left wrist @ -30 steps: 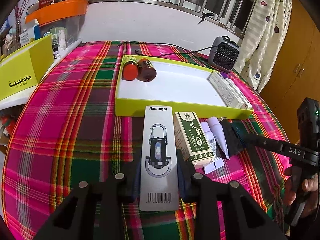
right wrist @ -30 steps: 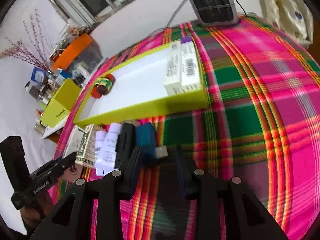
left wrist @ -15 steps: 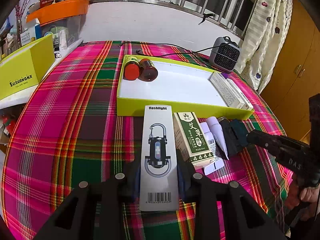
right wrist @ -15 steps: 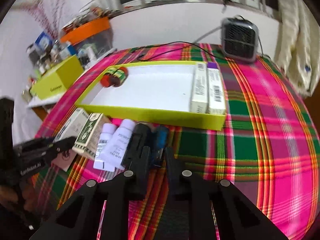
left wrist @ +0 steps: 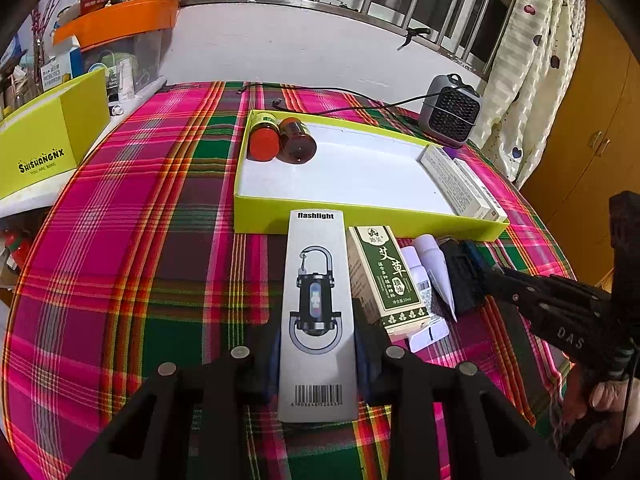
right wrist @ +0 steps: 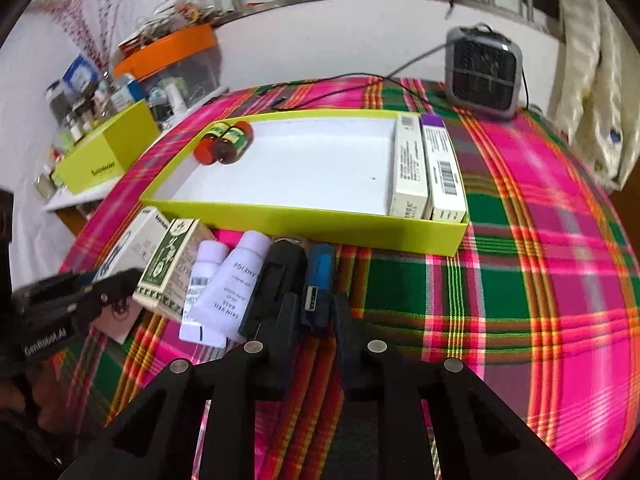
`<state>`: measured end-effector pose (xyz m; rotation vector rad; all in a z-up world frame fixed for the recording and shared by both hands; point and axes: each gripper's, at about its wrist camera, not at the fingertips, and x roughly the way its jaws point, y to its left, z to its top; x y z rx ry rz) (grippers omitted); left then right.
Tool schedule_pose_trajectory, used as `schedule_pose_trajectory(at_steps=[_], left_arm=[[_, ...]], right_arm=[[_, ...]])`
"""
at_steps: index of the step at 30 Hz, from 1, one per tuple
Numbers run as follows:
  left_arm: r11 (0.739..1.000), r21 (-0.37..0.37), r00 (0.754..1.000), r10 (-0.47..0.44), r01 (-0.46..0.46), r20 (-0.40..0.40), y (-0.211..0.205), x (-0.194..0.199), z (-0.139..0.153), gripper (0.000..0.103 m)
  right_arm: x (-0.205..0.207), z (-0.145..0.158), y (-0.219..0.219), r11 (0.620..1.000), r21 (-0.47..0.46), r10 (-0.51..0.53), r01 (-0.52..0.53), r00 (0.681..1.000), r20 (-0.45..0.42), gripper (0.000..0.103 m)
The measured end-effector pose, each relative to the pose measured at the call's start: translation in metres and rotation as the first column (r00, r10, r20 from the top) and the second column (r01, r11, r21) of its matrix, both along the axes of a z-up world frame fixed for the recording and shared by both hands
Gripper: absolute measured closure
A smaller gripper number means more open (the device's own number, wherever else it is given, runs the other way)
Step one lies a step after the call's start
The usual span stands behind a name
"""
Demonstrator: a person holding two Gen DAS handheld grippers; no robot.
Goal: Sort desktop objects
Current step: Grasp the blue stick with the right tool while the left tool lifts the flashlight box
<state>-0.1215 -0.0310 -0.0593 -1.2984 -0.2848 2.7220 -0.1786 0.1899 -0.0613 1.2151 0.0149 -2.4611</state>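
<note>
Desk (left wrist: 120, 240): plaid cloth, barred window behind. Your left hand-held gripper (left wrist: 318, 354) pinched the flat flashlight box (left wrist: 318, 312) before the yellow tray (left wrist: 360, 216); your right hand-held gripper (right wrist: 316, 312) pinched the blue drive (right wrist: 318, 280).

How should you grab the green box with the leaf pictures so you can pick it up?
Probably best to take the green box by its two long sides, near the end closest to the person, coming straight down from above. It lies flat, wedged between the flashlight box and the white tubes, so squeezing across its narrow width is likely easiest.
</note>
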Motion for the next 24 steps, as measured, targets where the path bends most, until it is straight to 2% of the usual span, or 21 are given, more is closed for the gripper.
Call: schedule_pose_trajectory(at_steps=[3,13,24], left_arm=[[1.000,-0.004,1.000,-0.001,0.001,-0.006,0.000,-0.001,0.000,0.073],[0.999,-0.039,0.999,0.016,-0.018,-0.047,-0.001,0.005,0.011,0.074],[0.997,-0.062,0.994,0.028,-0.035,-0.106,0.006,0.008,0.040,0.074]], right_arm=[[-0.007,-0.003,0.003,0.999,-0.030,-0.011,0.012,1.000,0.026,0.086],[0.007,0.006,0.012,0.999,-0.045,-0.004,0.003,1.000,-0.019,0.087],[0.020,0.028,0.032,0.995,-0.102,-0.025,0.017,0.996,-0.087,0.087]])
